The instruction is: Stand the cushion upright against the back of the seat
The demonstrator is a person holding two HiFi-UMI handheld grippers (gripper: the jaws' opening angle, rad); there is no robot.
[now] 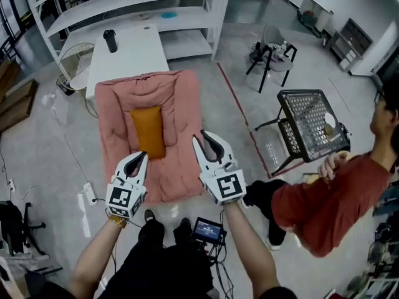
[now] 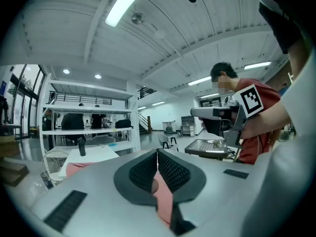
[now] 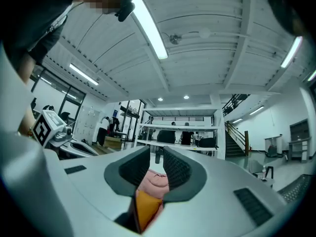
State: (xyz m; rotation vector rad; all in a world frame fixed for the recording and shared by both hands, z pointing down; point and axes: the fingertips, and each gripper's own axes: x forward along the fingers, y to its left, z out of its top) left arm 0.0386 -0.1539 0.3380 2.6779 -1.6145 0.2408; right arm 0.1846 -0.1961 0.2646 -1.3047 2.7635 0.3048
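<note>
Pre-grasp: left gripper (image 1: 143, 157), fingers clenched on nothing, and right gripper (image 1: 204, 136), fingers slightly parted and empty, hover at the seat's (image 1: 182, 104) near edge; next, reach the cushion (image 1: 148, 131) and grip it.

A grey concrete floor (image 1: 37, 136) carries everything here. On it, close in front, lies a wide pink padded seat (image 1: 181, 104), its quilted surface rumpled. An orange cushion (image 1: 148, 131) rests on the seat, a little left of its middle, with its long side running toward the far end. Just behind the seat stands a white table (image 1: 134, 58), with one dark lidded cup (image 1: 110, 40) upright near its far left corner. Also on the floor are a white wire fan (image 1: 76, 60) left of the table, a power strip (image 1: 89, 193) near the seat's near left corner, and a red line (image 1: 237, 108) along the seat's right.
</note>
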